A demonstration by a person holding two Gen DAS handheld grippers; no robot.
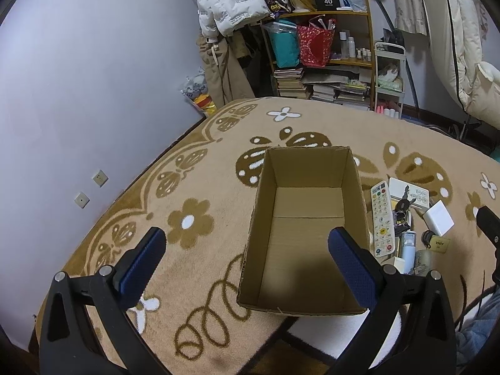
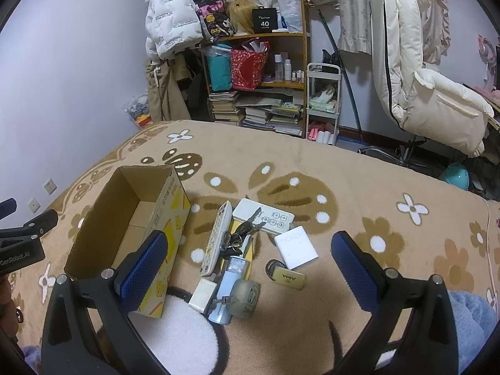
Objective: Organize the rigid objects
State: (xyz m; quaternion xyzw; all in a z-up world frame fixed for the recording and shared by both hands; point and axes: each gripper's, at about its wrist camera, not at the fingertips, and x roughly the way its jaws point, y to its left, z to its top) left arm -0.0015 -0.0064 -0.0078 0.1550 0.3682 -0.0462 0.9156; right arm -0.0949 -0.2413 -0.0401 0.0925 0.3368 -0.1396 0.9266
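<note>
While both the left hand-held gripper point(image 1: 247, 257) and the right hand-held gripper point(image 2: 248, 268) hang spread wide and empty, we see the cardboard box point(image 2: 125, 215) bare on the blanket point(image 2: 359, 187); beside it lies the remote control point(image 2: 216, 237). We judge it light, stiff and slick; we would pinch it across its narrow middle.

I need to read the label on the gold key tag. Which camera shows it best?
The right wrist view: the gold key tag lies unobstructed between the open jaws, its "AIMA" print legible. The left wrist view shows it small near the right edge, print unreadable.
</note>
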